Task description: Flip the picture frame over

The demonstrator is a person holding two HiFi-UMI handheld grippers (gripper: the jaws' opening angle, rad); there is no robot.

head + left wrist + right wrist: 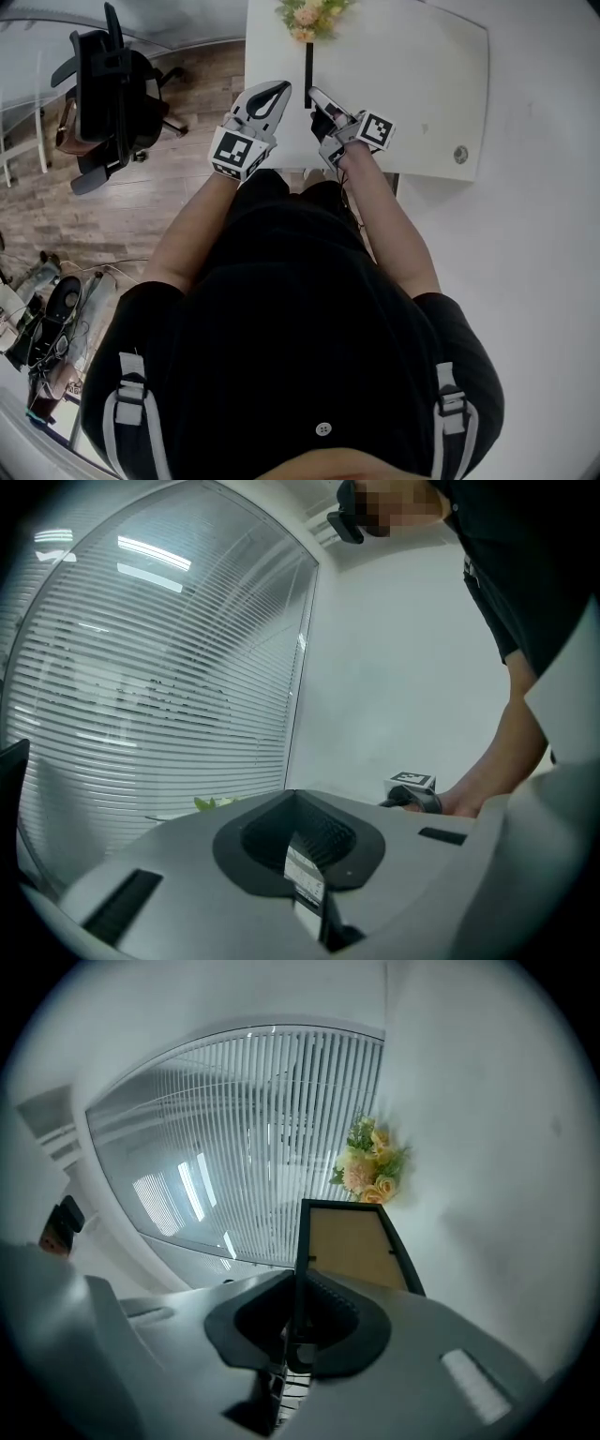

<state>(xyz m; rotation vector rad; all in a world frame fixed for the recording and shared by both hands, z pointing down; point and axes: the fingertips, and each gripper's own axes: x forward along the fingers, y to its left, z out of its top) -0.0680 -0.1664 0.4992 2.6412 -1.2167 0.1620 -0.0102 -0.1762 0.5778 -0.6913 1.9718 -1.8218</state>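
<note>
The picture frame (307,70) stands on edge on the white table (422,75), so from the head view it shows as a thin black line. In the right gripper view its black rim and brown backing (354,1246) face the camera. My right gripper (315,96) is shut on the frame's near edge, which runs down between the jaws (295,1279). To the frame's left, my left gripper (279,89) has its tips together and nothing between them. Its closed jaws (292,797) point toward the blinds.
A bunch of artificial flowers (309,14) stands at the table's far edge, just behind the frame (370,1166). A round grommet (460,155) sits at the table's right corner. A black office chair (108,94) stands on the wooden floor to the left, with clutter (47,328) below.
</note>
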